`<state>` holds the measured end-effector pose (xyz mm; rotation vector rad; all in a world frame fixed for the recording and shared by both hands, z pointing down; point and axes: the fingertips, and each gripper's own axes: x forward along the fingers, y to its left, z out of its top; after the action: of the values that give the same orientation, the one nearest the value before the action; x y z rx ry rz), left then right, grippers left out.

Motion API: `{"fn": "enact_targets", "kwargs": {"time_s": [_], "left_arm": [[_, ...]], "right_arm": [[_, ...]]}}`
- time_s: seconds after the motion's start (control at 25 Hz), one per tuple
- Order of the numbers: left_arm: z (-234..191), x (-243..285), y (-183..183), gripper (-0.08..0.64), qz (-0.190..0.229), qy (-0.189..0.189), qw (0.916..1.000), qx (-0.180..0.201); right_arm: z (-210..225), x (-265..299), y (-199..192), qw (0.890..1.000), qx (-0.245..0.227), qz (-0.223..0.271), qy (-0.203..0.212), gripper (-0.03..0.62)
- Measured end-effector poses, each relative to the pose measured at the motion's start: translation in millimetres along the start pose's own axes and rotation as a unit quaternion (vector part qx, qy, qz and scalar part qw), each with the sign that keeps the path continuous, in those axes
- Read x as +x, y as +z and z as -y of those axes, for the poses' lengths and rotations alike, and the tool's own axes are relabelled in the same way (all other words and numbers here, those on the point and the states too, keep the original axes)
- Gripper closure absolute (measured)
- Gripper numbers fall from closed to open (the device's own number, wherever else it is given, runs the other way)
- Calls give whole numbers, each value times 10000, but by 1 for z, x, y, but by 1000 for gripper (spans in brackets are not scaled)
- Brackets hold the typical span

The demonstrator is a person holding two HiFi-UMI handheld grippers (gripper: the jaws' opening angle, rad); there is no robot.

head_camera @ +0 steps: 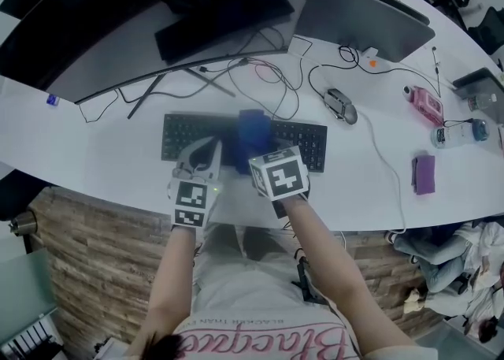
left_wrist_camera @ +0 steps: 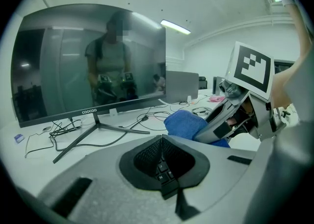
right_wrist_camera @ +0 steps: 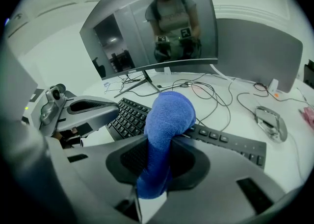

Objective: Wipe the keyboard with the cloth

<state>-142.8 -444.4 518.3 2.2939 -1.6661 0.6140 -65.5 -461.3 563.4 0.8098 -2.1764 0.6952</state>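
Note:
A black keyboard (head_camera: 185, 136) lies on the white desk (head_camera: 94, 146), in front of the monitor. My right gripper (head_camera: 256, 150) is shut on a blue cloth (head_camera: 253, 131) and holds it on the middle of the keyboard. In the right gripper view the cloth (right_wrist_camera: 168, 115) bulges out of the jaws over the keys (right_wrist_camera: 128, 115). My left gripper (head_camera: 201, 160) rests over the keyboard's left part, close beside the right one, with its jaws together and nothing held. A few keys (left_wrist_camera: 164, 173) show just under its tips in the left gripper view, and the cloth (left_wrist_camera: 184, 122) lies to its right.
A large curved monitor (head_camera: 142, 12) stands behind the keyboard with loose cables (head_camera: 260, 75) at its foot. A mouse (head_camera: 340, 105), a pink object (head_camera: 425, 105), a bottle (head_camera: 461, 132) and a purple item (head_camera: 424, 173) lie to the right. The desk edge runs just below the grippers.

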Motion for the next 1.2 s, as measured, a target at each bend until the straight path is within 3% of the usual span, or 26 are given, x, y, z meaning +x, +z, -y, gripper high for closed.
{"fn": "enact_targets", "kwargs": {"time_s": [1.2], "left_arm": [[102,50,39,554,120,-366,9989,253]], "right_arm": [[111,-72,-46,9992,152,-51,-369,503]]}}
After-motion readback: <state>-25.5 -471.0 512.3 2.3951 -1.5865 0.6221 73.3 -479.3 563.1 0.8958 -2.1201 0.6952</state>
